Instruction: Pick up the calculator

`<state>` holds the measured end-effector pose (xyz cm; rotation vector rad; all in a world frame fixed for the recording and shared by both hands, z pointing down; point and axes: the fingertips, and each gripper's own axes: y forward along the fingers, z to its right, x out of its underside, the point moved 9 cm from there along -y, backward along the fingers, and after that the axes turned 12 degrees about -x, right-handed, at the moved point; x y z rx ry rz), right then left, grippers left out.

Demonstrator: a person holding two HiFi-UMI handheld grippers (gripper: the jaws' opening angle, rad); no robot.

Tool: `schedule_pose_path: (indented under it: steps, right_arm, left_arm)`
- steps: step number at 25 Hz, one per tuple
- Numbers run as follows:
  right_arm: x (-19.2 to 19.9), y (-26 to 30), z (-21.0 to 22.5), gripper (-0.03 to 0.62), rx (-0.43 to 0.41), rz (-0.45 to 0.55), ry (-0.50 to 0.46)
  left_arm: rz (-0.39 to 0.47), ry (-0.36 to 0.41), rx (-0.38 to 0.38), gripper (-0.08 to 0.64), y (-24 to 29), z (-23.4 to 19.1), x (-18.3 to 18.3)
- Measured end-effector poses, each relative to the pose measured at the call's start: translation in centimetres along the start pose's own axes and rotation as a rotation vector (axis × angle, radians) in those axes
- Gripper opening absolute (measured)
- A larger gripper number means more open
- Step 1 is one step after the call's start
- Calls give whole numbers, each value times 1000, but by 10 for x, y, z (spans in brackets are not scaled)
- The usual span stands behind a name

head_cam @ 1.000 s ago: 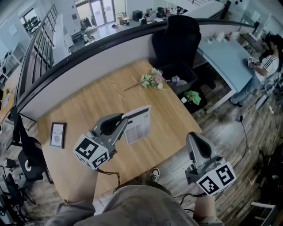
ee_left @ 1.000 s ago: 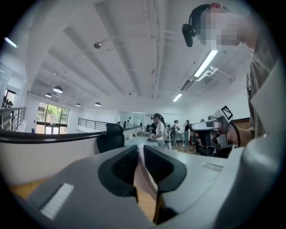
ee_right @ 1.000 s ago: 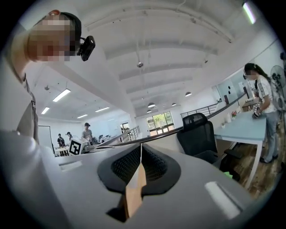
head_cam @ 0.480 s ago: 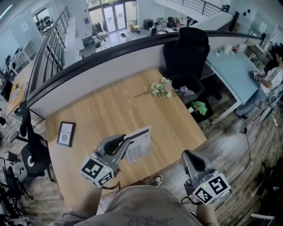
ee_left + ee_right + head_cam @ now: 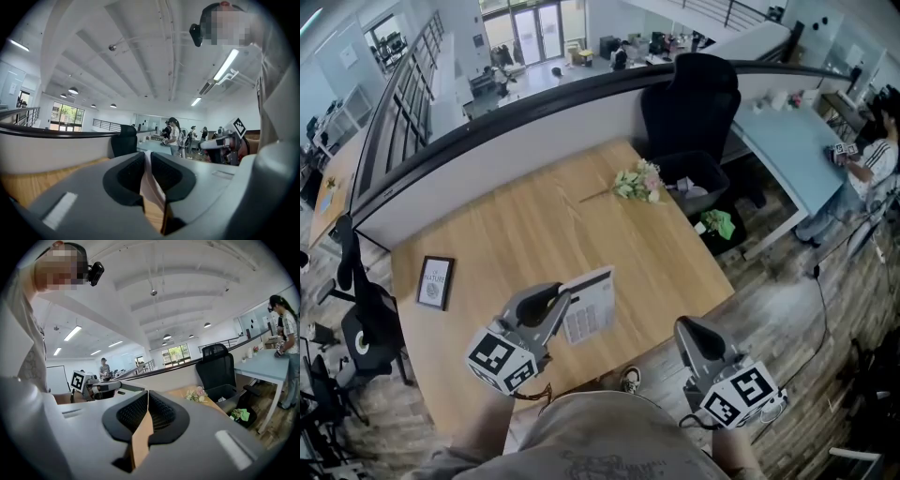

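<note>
In the head view the white calculator (image 5: pixel 591 307), with a dark strip at its top and grey keys, hangs over the near part of the wooden table (image 5: pixel 516 225). My left gripper (image 5: pixel 561 298) is shut on its left edge. In the left gripper view the calculator (image 5: pixel 149 183) shows edge-on as a thin pale slab pinched in the left gripper (image 5: pixel 146 157). My right gripper (image 5: pixel 682 328) is off the table's near right edge, shut and empty. In the right gripper view the right gripper (image 5: pixel 148 397) has its pads closed together, and the calculator (image 5: pixel 126 386) shows at the left.
A bunch of flowers (image 5: pixel 639 181) lies at the table's far right edge and a small framed picture (image 5: pixel 434 281) at its left. Behind the table are a black office chair (image 5: pixel 689 94) and a black bin (image 5: pixel 694 183). A person (image 5: pixel 862 155) stands at the far right.
My left gripper has drawn a little toward me with the calculator still in it. My right gripper has sunk slightly beside the table's near edge.
</note>
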<state>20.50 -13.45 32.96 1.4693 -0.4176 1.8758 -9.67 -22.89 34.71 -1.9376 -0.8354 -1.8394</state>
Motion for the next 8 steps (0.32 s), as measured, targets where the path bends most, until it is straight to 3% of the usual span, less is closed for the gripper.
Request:
schedule_pose_path:
  steps: [8]
  right_arm:
    - [0,1,1,15,30,-2,17]
  left_arm:
    - [-5,-16,10,46,2,-8,-7]
